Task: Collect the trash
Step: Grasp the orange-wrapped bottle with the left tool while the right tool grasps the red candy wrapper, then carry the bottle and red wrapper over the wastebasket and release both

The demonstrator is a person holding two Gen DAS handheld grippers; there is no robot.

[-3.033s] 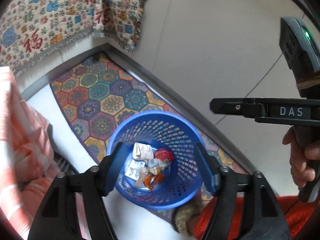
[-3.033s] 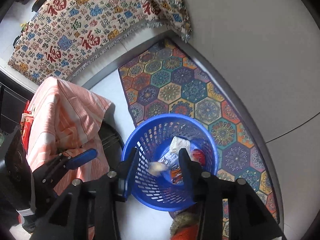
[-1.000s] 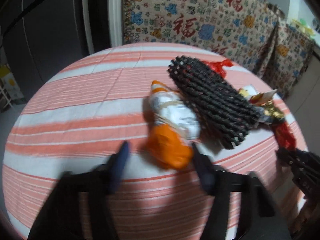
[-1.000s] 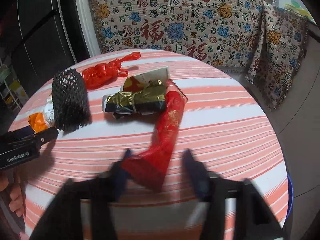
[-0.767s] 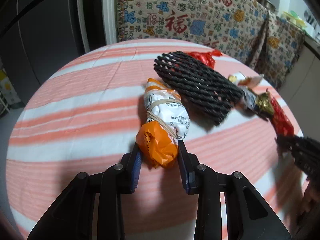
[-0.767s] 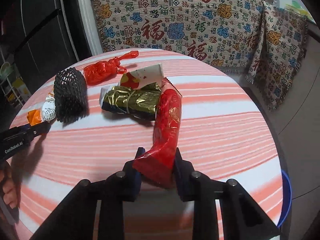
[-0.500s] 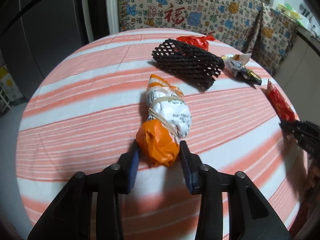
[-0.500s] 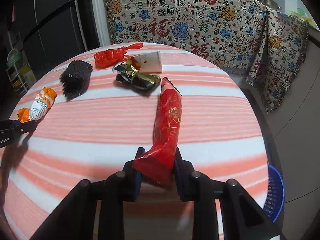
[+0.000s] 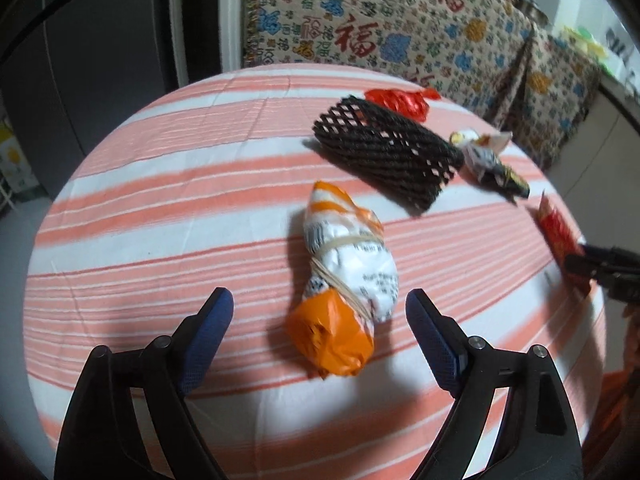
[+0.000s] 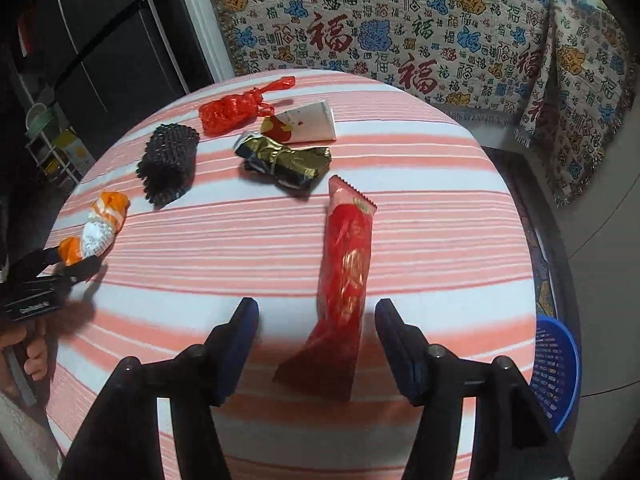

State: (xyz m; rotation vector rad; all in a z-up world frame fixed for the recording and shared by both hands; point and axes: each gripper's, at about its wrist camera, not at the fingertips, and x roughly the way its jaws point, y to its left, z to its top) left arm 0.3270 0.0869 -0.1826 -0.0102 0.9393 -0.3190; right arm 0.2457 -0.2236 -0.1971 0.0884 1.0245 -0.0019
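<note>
Both grippers (image 9: 319, 316) (image 10: 316, 322) are opening off their wrappers; label print possibly unreadable.

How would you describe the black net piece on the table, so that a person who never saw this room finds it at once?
Look at the round table with the orange and white striped cloth. Near its far side lies a row of trash, and the black net sleeve rests there between the orange and white bundle and the crumpled red bag. It alone is a dark open mesh tube; its neighbours are shiny wrappers or plastic.
</note>
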